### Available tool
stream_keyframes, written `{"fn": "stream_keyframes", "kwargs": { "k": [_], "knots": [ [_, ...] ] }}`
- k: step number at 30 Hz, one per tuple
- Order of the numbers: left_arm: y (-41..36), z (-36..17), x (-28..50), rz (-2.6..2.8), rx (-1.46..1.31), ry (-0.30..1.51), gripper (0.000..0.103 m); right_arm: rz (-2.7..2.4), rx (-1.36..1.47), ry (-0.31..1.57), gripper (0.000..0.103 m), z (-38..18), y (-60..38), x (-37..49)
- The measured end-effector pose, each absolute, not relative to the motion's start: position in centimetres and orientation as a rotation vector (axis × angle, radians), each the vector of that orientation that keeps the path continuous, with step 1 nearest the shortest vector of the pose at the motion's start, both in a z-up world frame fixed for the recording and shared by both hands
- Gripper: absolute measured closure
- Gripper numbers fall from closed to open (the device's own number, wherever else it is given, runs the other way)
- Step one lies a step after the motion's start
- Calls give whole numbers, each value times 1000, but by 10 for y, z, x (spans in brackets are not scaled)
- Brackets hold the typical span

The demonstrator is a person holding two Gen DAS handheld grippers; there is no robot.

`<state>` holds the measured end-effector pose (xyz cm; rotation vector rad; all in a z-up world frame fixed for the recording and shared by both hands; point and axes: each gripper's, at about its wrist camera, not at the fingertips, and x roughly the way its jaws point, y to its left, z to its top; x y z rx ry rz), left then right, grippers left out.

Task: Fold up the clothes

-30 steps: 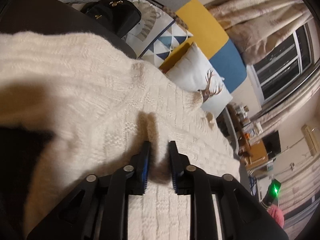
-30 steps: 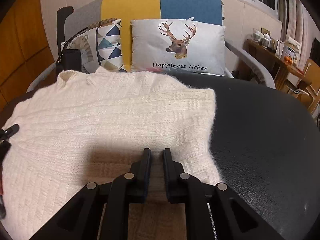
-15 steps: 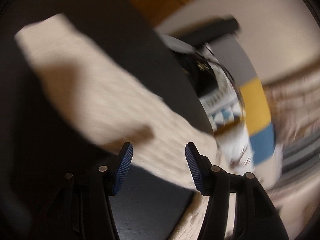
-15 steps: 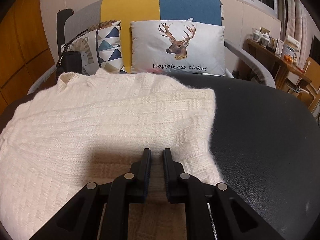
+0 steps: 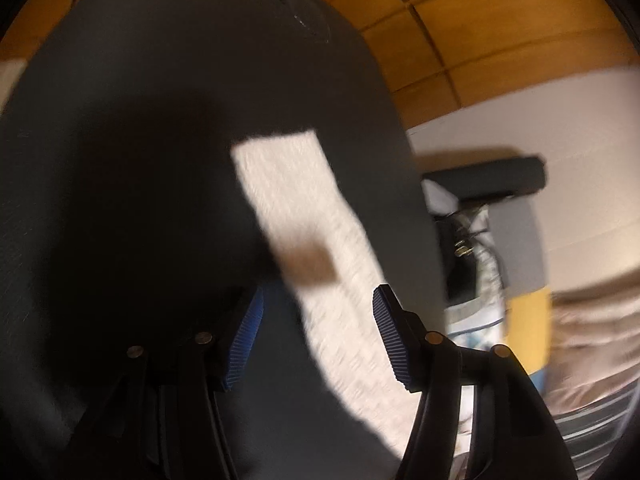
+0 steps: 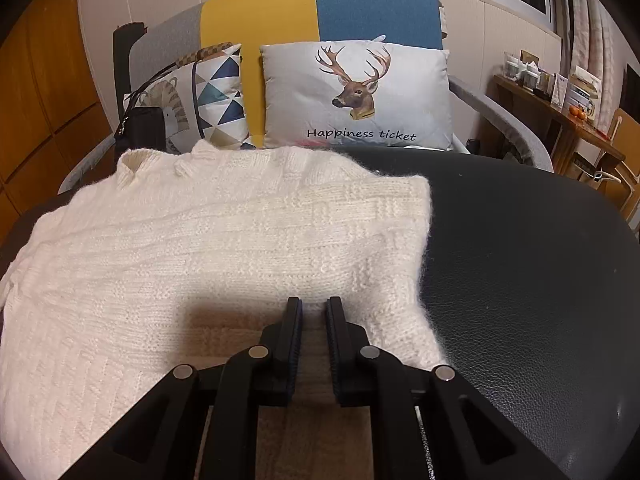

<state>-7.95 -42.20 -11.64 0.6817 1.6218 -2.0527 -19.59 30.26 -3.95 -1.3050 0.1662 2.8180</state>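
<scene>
Meanwhile, right gripper (image 6: 313,309) pinches the cream sweater (image 6: 224,248) on the desk (image 6: 520,260); left gripper (image 5: 318,316), just opened, holds nothing.

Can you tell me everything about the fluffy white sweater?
The sweater is cream-white, fuzzy and knitted in blocky ribbed patterns. It lies spread flat on the dark leathery tabletop, collar toward the deer pillow. The right gripper is shut on its near edge. In the blurry left view one sleeve stretches across the table, and the open left gripper is above it.
</scene>
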Motion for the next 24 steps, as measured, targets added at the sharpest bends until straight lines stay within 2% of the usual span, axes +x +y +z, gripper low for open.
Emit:
{"fn": "stream_keyframes", "kwargs": {
  "k": [7,8,9,11,18,22,24],
  "knots": [
    [-434,-115,-99,-2075,648,1604,46,2820,-1303,175,92,-40,303,-196],
    [-433,-116,-103,-2080,652,1595,57,2820,-1304,176,92,-40,303,-196],
    [-429,-118,-108,-2079,675,1595,74,2821,-1304,177,92,-40,303,-196],
    [-423,-121,-113,-2077,694,1591,89,2821,-1304,179,92,-40,303,-196],
    [-413,-105,-118,-2155,660,1532,93,2824,-1303,192,92,-40,305,-196],
    [-380,-53,-134,-2373,587,1408,94,2826,-1302,199,92,-40,305,-196],
    [-355,-22,-148,-2518,567,1321,97,2827,-1301,199,92,-40,305,-196]
  ]
}}
